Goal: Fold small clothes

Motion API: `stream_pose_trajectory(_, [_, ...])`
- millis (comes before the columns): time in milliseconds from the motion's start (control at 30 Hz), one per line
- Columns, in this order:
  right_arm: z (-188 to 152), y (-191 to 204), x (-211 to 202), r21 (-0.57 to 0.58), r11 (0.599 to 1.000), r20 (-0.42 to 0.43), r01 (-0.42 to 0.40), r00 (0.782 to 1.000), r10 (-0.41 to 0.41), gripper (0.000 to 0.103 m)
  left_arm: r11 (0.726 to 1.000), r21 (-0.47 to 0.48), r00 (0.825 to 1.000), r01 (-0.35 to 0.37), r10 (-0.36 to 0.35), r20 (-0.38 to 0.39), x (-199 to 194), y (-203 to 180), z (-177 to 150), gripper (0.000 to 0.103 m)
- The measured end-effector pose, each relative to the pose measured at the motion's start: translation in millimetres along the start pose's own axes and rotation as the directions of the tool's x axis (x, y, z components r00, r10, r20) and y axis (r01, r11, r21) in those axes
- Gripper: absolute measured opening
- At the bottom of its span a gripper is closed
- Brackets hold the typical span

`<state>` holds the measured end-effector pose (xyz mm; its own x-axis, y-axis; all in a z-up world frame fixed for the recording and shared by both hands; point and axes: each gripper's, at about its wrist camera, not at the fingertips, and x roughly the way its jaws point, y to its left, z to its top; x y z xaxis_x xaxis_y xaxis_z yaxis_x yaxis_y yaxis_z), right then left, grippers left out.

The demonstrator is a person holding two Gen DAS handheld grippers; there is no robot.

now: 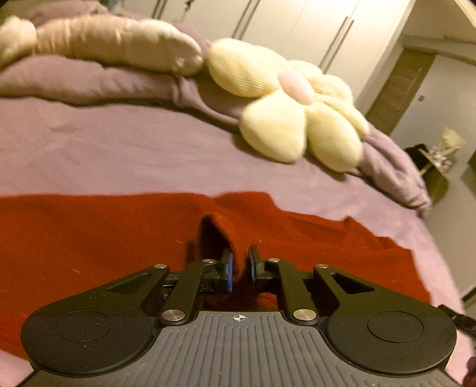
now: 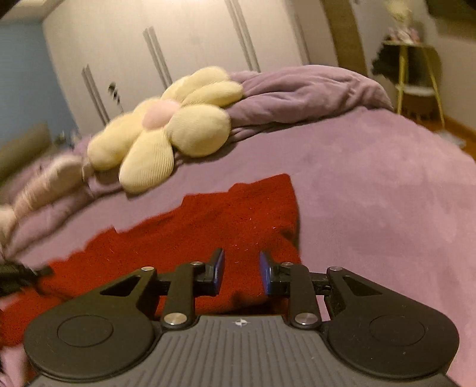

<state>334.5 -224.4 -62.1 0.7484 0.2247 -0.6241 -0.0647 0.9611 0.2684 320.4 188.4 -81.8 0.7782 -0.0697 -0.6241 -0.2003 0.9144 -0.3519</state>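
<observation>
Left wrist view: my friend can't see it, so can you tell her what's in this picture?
The left claw is shut on a raised fold of a red cloth spread on a purple bed. Behind it lie a yellow flower pillow and a long pale plush on a bunched purple blanket, with white closets at the back.

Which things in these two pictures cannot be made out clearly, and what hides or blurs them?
- Red cloth, left wrist view: its near edge is hidden under the left hand-held gripper, which pinches a fold.
- Red cloth, right wrist view: the part under the right hand-held gripper is covered, so what garment it is stays unclear.
- Flower cushion: blurred.
- Things on the side stand: too small and blurred.
- Dark object at the left edge: cut off.
</observation>
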Motion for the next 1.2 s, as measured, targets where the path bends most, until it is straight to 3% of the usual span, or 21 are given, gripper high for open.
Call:
stream_pose_trajectory(133, [-8.4, 15.5, 25.3, -0.086, 0.995, -0.044, 0.042, 0.998, -0.046, 0.024, 0.999, -0.004, 0.999, -0.033, 0.033, -0.03, 13.7, 9.1, -7.0, 0.015])
stream_pose_trajectory(200, [-15.1, 16.6, 37.6, -0.103, 0.993, -0.089, 0.05, 0.994, -0.059, 0.024, 0.998, 0.028, 0.994, -0.048, 0.05, -0.093, 26.8, 7.5, -12.8, 0.017])
stream_pose_trajectory(267, [-22.3, 18.2, 48.9, -0.137, 0.989, -0.13, 0.05, 0.989, -0.068, 0.024, 0.995, 0.065, 0.991, -0.07, 0.077, -0.111, 30.6, 6.7, -18.0, 0.024])
stream_pose_trajectory(300, [-25.7, 20.6, 51.0, -0.177, 0.983, -0.127, 0.056, 0.989, -0.08, 0.024, 0.996, 0.058, 0.992, -0.064, 0.07, -0.101, 26.8, 8.1, -19.6, 0.033])
stream_pose_trajectory(333, [-28.0, 24.9, 51.1, -0.22, 0.974, -0.124, 0.063, 0.988, -0.091, 0.024, 0.998, 0.034, 0.994, -0.054, 0.057, -0.096, 19.8, 11.1, -20.5, 0.062])
stream_pose_trajectory(400, [-27.3, 31.8, 47.2, -0.264, 0.962, -0.126, 0.076, 0.986, -0.112, 0.025, 0.998, -0.024, 0.995, -0.063, 0.06, -0.083, 0.1, 21.3, -24.1, 0.089])
stream_pose_trajectory(467, [-23.8, 36.3, 33.7, -0.264, 0.962, -0.119, 0.076, 0.987, -0.111, 0.028, 0.997, -0.064, 0.999, -0.036, 0.035, -0.021, -31.5, 39.7, -31.4, 0.092])
stream_pose_trajectory(500, [-22.9, 37.2, 24.2, -0.251, 0.966, -0.111, 0.061, 0.99, -0.091, 0.036, 0.995, -0.092, 1.0, -0.03, 0.029, -0.006, -47.9, 53.9, -34.9, 0.097])
stream_pose_trajectory(600, [-29.9, 39.0, -6.7, -0.225, 0.974, -0.092, 0.007, 0.995, -0.028, 0.051, 0.97, -0.233, 0.995, -0.074, 0.086, 0.044, -94.1, 111.9, -47.9, 0.097])
stream_pose_trajectory(667, [-40.1, 41.5, -21.6, -0.23, 0.973, -0.106, -0.013, 0.994, -0.012, 0.052, 0.92, -0.369, 0.983, -0.131, 0.169, 0.072, -121.0, 157.9, -56.3, 0.097])
stream_pose_trajectory(733, [-50.3, 43.0, -34.0, -0.222, 0.975, -0.125, -0.03, 0.992, 0.002, 0.052, 0.84, -0.511, 0.965, -0.182, 0.253, 0.073, -143.6, 205.8, -66.2, 0.095])
stream_pose_trajectory(800, [-57.8, 44.0, -44.2, -0.205, 0.978, -0.132, -0.047, 0.991, 0.02, 0.053, 0.78, -0.593, 0.947, -0.197, 0.308, 0.091, -159.1, 238.9, -74.0, 0.093])
stream_pose_trajectory(833, [-60.9, 44.9, -48.5, -0.198, 0.979, -0.131, -0.052, 0.991, 0.026, 0.053, 0.754, -0.629, 0.941, -0.19, 0.322, 0.101, -164.4, 253.8, -77.7, 0.086])
stream_pose_trajectory(867, [-61.4, 46.2, -48.9, -0.195, 0.98, -0.133, -0.05, 0.991, 0.024, 0.053, 0.718, -0.674, 0.938, -0.174, 0.328, 0.107, -168.0, 268.6, -81.9, 0.083])
stream_pose_trajectory(1000, [-60.5, 49.9, -48.8, -0.167, 0.985, -0.161, -0.031, 0.987, 0.003, 0.053, 0.582, -0.812, 0.935, -0.033, 0.306, 0.181, -173.6, 318.2, -94.4, 0.055])
stream_pose_trajectory(1100, [-57.0, 53.4, -51.2, -0.151, 0.988, -0.164, -0.026, 0.987, 0.001, 0.053, 0.516, -0.856, 0.924, 0.036, 0.309, 0.226, -170.7, 339.5, -94.2, 0.041])
stream_pose_trajectory(1200, [-57.7, 57.5, -51.9, -0.156, 0.988, -0.168, -0.016, 0.986, -0.01, 0.053, 0.463, -0.885, 0.923, 0.05, 0.317, 0.219, -164.4, 352.4, -92.7, 0.015])
